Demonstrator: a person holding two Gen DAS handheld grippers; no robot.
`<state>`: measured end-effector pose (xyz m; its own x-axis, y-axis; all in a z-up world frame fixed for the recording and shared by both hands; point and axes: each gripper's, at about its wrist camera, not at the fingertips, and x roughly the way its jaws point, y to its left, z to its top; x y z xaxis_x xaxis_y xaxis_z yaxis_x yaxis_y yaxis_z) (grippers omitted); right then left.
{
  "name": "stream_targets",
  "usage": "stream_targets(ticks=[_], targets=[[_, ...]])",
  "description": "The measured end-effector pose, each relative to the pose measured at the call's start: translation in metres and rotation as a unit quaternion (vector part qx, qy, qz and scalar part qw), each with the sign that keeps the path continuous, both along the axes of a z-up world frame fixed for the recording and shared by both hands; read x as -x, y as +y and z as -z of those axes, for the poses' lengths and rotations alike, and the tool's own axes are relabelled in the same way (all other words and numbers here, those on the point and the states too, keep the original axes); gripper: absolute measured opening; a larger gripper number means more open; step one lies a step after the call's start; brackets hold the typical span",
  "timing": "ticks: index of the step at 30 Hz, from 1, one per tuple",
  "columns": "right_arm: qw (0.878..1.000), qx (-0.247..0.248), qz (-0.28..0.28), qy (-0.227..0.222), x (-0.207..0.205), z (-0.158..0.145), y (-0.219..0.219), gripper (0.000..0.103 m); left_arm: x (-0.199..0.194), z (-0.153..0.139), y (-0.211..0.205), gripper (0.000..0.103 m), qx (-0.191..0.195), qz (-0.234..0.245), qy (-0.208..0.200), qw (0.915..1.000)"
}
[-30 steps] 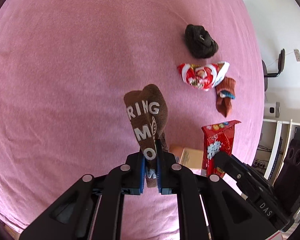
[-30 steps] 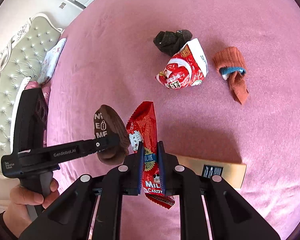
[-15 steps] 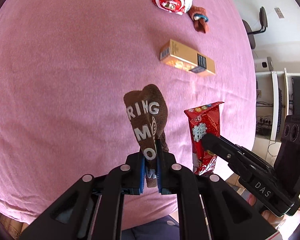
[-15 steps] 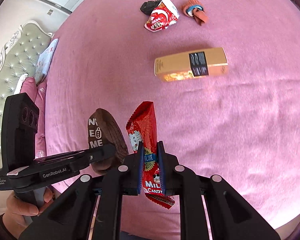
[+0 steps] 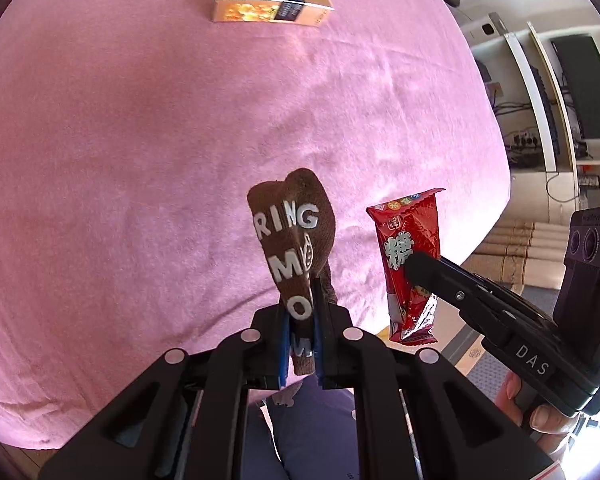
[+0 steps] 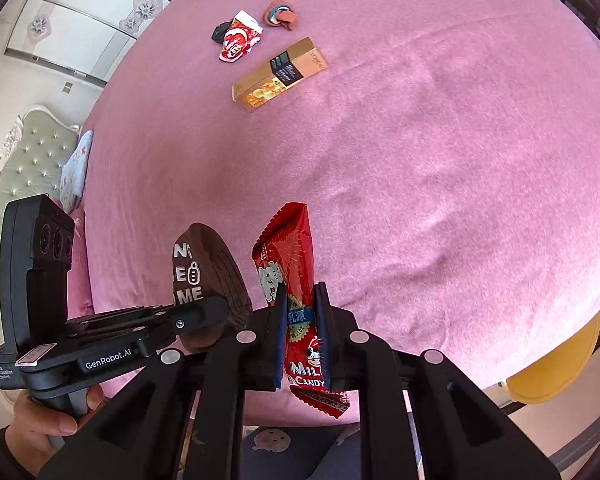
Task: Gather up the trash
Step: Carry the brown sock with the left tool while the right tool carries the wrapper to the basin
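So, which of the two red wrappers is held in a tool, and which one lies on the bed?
The long red milk candy wrapper is clamped in the right tool. The crumpled red-and-white wrapper lies far off on the pink bed cover, beside a dark sock.

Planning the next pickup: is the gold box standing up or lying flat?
Lying flat: the gold box rests on its long side on the pink bedspread.

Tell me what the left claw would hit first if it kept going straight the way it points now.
Probably the pink bedspread: beyond the brown sock it grips, nothing else shows ahead. Depth is hard to judge.
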<state>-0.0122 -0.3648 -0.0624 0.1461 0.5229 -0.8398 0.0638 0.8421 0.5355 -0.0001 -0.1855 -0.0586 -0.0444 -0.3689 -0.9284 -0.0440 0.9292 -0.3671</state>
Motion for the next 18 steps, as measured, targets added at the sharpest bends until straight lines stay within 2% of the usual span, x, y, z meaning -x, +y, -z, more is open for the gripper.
stream_targets(ticks=[7,18], targets=[[0.997,0.004,0.076,0.009,0.046,0.006,-0.081,0.013,0.015,0.006,-0.088,0.009,0.002,0.085,0.011,0.9963],[0.981,0.026,0.189,0.032,0.134,0.02,-0.247,0.014,0.042,0.027,-0.26,0.009,0.011,0.189,0.037,0.9811]])
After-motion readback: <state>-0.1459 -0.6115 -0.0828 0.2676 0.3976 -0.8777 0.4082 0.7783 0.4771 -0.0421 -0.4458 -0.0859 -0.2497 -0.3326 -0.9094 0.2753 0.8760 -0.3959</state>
